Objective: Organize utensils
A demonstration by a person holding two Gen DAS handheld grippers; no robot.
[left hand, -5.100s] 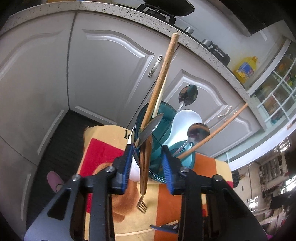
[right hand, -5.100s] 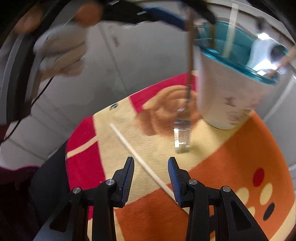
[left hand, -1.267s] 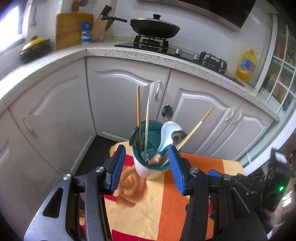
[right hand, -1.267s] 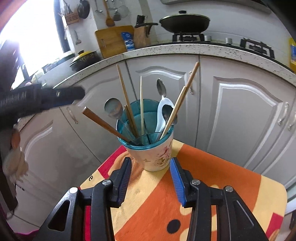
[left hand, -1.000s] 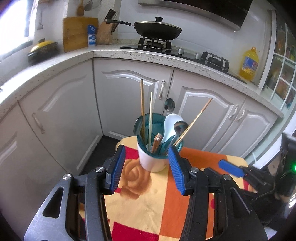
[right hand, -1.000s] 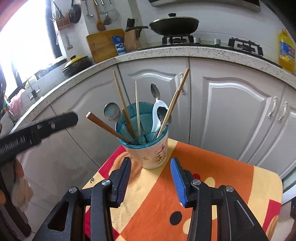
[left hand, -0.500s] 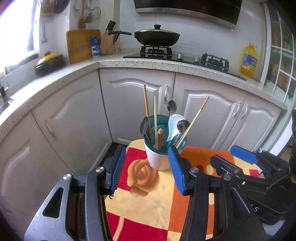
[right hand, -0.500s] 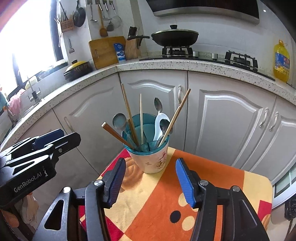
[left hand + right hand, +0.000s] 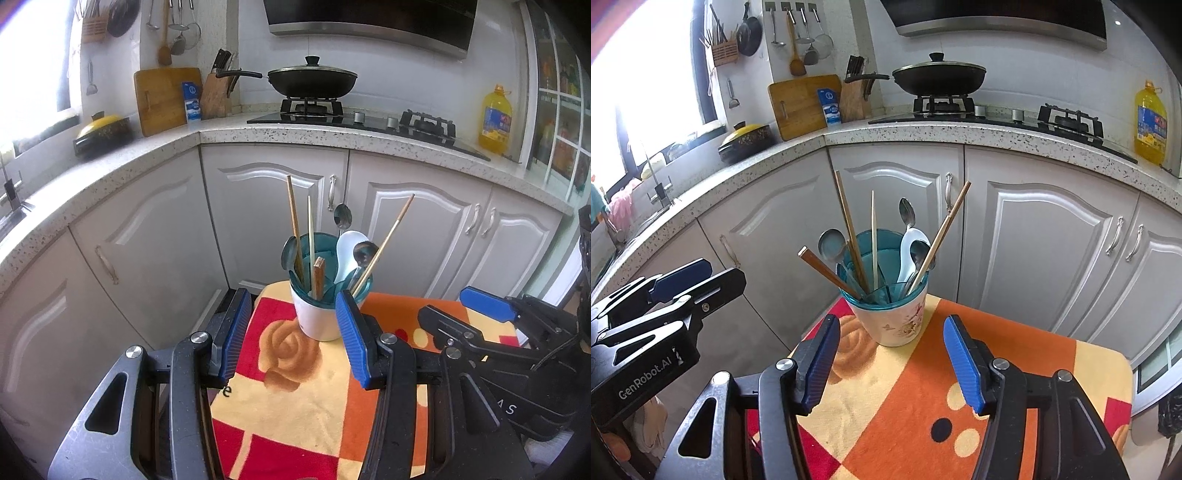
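Observation:
A white flowered cup with a teal insert [image 9: 318,317] [image 9: 892,317] stands on a small table under an orange, red and yellow cloth [image 9: 295,402] [image 9: 923,398]. It holds several utensils: wooden chopsticks [image 9: 849,229], metal spoons [image 9: 907,214], a white ladle spoon [image 9: 349,251] and a wood-handled utensil [image 9: 827,271]. My left gripper [image 9: 291,336] is open and empty, held back from the cup. My right gripper [image 9: 892,363] is open and empty, also back from the cup. Each gripper shows in the other's view.
White cabinet doors [image 9: 1052,243] stand close behind the table under a speckled countertop [image 9: 332,134]. On it are a gas hob with a black pan [image 9: 312,79], a knife block [image 9: 216,96], a cutting board [image 9: 162,98] and a yellow oil bottle [image 9: 496,120].
Both grippers have drawn back and up from the cup, which now looks smaller. The right gripper's jaws have widened a little. The utensil once held by the left gripper now stands in the cup.

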